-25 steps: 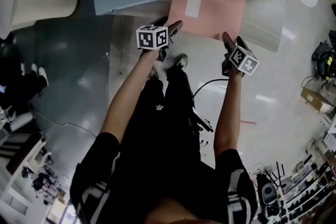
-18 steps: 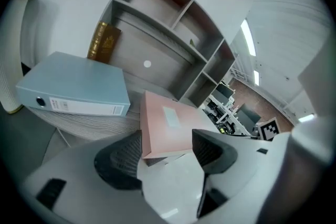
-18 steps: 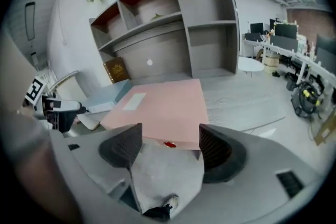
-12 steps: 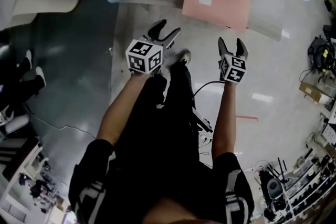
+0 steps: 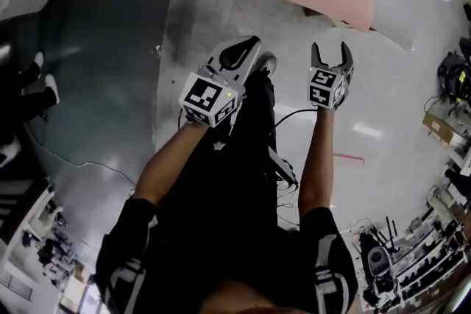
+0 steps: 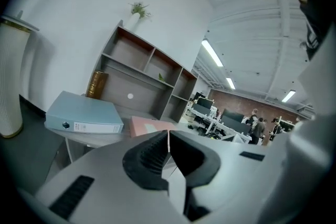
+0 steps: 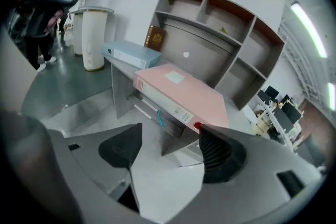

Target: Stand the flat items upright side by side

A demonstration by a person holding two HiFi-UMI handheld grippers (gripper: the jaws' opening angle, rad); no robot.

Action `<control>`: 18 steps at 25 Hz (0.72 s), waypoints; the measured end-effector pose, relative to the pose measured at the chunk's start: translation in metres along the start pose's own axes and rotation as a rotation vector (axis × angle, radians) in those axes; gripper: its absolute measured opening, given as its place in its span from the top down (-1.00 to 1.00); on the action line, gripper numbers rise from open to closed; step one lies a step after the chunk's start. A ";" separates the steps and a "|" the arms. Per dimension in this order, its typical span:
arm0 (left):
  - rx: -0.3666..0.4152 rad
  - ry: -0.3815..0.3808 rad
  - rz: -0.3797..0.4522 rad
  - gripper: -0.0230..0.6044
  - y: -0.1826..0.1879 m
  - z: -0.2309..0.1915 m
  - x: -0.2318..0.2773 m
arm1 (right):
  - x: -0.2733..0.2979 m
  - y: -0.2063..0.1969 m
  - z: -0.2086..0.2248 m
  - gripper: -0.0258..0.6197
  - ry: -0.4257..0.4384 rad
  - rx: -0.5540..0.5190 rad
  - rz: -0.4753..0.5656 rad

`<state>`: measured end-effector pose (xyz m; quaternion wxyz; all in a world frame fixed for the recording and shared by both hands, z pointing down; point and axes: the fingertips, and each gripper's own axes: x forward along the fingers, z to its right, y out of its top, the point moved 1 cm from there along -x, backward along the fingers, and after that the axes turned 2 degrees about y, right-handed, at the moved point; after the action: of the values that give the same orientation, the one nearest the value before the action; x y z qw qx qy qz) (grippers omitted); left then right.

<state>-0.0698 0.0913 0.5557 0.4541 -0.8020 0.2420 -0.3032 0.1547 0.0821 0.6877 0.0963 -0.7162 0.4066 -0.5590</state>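
On the desk, the blue binder and the pink binder are seen lying flat, near each other. Neither has been stood upright, so the whole task is judged undone. Well short of them, the left claw is closed on nothing, and the right claw is held wide apart, empty.
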 end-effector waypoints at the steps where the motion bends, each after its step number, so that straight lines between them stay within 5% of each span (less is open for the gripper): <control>1: 0.002 -0.012 0.000 0.83 -0.005 0.001 -0.002 | 0.005 0.000 -0.003 -0.12 -0.021 -0.049 -0.003; 12: 0.018 -0.066 0.040 0.83 -0.031 -0.013 0.014 | 0.076 0.029 -0.011 -0.24 -0.282 -0.580 -0.023; 18: 0.003 -0.060 0.034 0.83 -0.046 -0.026 0.035 | 0.117 0.030 -0.007 -0.29 -0.317 -0.709 -0.040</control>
<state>-0.0584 0.0743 0.6159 0.4676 -0.8059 0.2411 -0.2715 0.1399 -0.0158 0.7568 -0.1063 -0.7903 0.5407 -0.2678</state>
